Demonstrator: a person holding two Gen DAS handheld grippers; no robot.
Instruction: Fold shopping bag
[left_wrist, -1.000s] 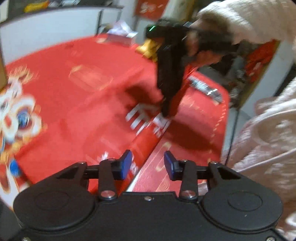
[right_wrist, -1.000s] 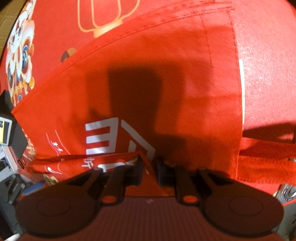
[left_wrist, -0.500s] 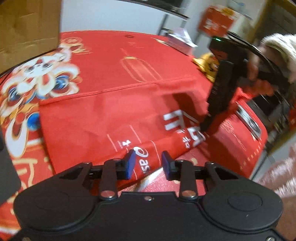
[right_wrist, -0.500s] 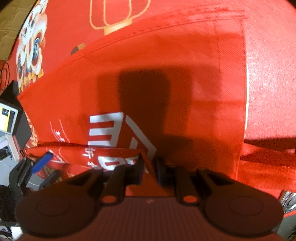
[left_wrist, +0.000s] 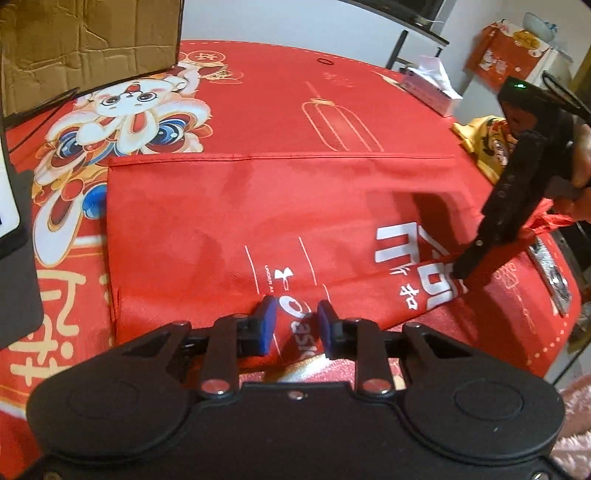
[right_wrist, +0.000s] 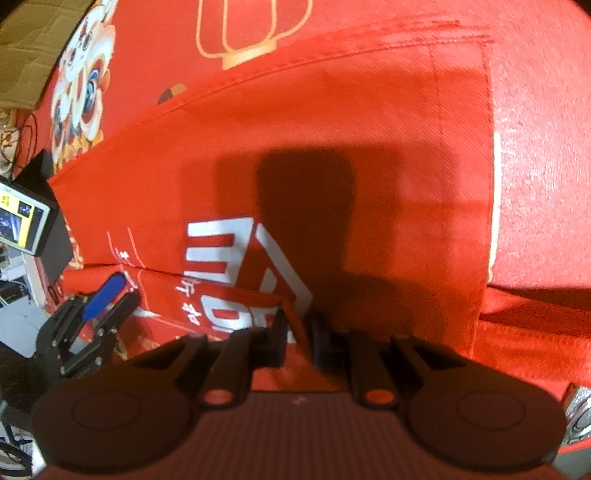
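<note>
On the red non-woven fabric shopping bag (left_wrist: 258, 221) we read small white "UNDER A…" beside a logo, and a partial "ası" along its folded near edge. We note large white Chinese characters there too, not legible to us.

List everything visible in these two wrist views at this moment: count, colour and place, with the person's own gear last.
shopping bag: one, red with white print, flat on the table, near edge lifted.
tablecloth: one, red with a lion-dance cartoon and lantern outlines, covering the table.
cardboard box: one, brown, far left corner.
tissue box: one, white tissue sticking up, far right table edge.
yellow cloth item: one, right edge; what it is I cannot tell.
small screen: one, lit, dark-framed, left of the bag.
right hand: one, partly visible at the right edge.
left gripper: one, black with blue pads, jaws just closing around the bag's near edge.
right gripper: one, black, pinching the bag's folded corner.
</note>
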